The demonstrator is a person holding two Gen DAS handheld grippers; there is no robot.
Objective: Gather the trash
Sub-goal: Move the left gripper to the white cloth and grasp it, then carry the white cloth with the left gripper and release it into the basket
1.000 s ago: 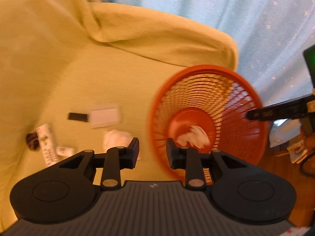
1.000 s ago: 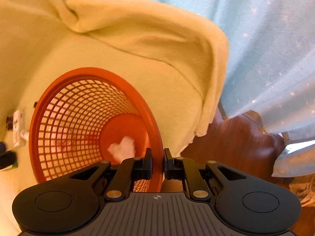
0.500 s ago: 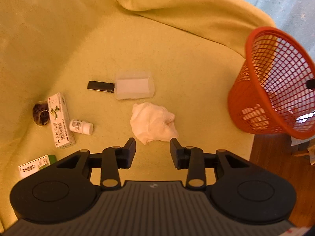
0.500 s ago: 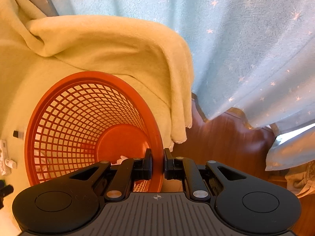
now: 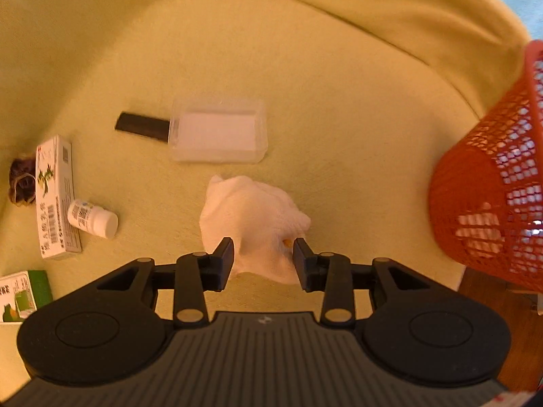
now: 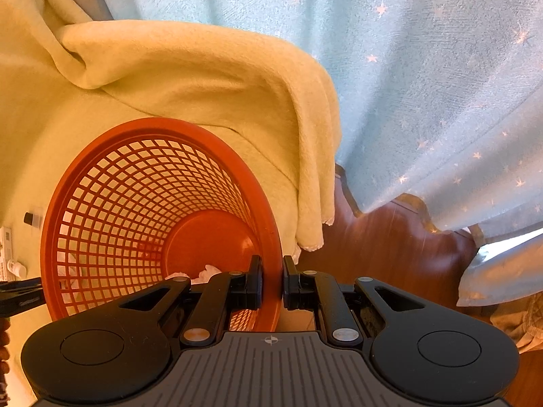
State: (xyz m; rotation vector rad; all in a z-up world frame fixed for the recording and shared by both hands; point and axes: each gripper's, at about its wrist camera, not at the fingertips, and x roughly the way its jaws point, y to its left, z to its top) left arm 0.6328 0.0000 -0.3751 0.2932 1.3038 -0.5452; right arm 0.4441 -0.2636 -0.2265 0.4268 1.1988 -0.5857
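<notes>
Tissue (image 5: 253, 224) partly hidden behind open left gripper (image 5: 263, 252) fingers.

Home, looks like my bedroom: yellow fleece blanket (image 5: 305, 68) as the surface, star-print blue curtain (image 6: 424, 68) right behind it, wood floor (image 6: 390, 244) below the curtain, medicine boxes (image 5: 56, 200) on the blanket.

Open yellow blanket (image 5: 339, 118) lay clear between the crumpled tissue (image 5: 253, 224) and the orange basket (image 5: 488, 203) at right. A clear plastic box (image 5: 219, 135) blocked the way just beyond the tissue; a carton (image 5: 56, 196) and small bottle (image 5: 93, 218) crowded the left. The basket's mouth (image 6: 159, 210) stood unobstructed, a raised blanket fold (image 6: 203, 78) behind it.
</notes>
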